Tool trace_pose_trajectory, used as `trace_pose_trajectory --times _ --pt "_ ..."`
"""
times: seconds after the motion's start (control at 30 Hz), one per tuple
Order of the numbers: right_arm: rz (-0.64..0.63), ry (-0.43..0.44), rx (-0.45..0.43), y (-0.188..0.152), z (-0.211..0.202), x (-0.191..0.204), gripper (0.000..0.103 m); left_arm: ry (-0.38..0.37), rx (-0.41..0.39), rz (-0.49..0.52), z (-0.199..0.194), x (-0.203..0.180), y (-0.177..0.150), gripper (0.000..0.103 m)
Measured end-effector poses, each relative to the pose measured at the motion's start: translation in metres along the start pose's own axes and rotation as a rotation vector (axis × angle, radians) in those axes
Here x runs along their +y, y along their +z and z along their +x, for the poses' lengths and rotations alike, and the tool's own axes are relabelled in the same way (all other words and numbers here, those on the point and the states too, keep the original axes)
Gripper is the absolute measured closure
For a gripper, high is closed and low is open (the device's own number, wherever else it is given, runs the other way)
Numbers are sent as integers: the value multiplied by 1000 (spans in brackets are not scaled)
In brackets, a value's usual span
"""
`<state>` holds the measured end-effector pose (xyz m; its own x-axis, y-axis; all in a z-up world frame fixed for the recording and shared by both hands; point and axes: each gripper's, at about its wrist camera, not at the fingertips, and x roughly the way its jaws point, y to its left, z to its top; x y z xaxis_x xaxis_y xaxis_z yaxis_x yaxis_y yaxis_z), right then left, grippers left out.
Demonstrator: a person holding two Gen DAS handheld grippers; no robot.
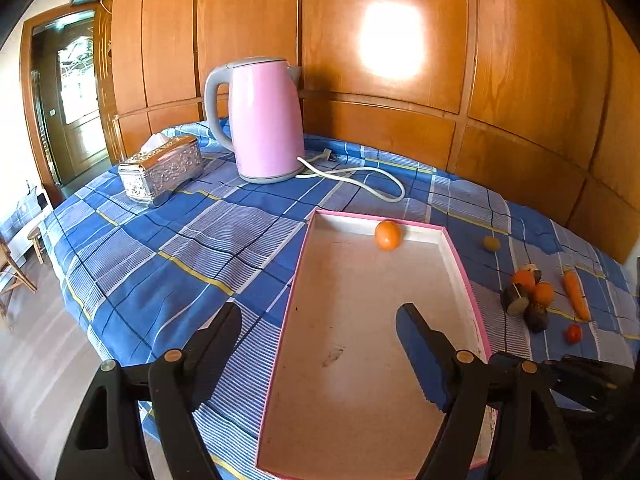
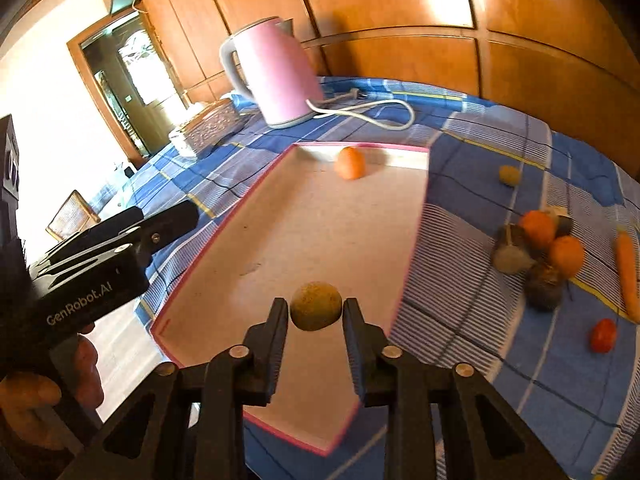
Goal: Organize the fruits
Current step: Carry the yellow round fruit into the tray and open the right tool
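Note:
A shallow pink-rimmed tray (image 1: 360,320) lies on the blue checked cloth, with one orange (image 1: 388,235) at its far end. My left gripper (image 1: 320,312) is open and empty, straddling the tray's left rim. My right gripper (image 2: 315,314) is shut on a small round yellow-green fruit (image 2: 316,306), held at the fingertips above the near end of the tray (image 2: 300,232). The orange (image 2: 350,163) shows there too. Right of the tray sits a pile of oranges and dark fruits (image 2: 540,248), with a carrot (image 2: 627,272), a small red fruit (image 2: 603,335) and a small green fruit (image 2: 509,175).
A pink kettle (image 1: 266,120) stands at the back, its white cord (image 1: 360,178) trailing toward the tray. A silver tissue box (image 1: 160,170) sits back left. Wooden wall panels close off the rear. The cloth drops off the table edge on the left. A hand (image 2: 80,360) holds the left gripper.

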<state>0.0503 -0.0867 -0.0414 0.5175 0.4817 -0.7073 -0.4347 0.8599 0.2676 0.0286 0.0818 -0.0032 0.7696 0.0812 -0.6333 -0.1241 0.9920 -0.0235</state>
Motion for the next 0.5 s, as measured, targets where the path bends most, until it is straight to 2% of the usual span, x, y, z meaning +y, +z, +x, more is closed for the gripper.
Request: trace_pose_trajectory --times 0.1,0.2,0.5 --pt "6 -14 -1 -4 -1 -1 72 -9 4 -5 0 0 -1 23" --pt "24 -63 -5 -8 -5 -8 72 -19 12 -5 0 -1 -3 21" --pt "151 -185 -23 -25 -26 -50 72 -81 38 28 2 -15 -7 21"
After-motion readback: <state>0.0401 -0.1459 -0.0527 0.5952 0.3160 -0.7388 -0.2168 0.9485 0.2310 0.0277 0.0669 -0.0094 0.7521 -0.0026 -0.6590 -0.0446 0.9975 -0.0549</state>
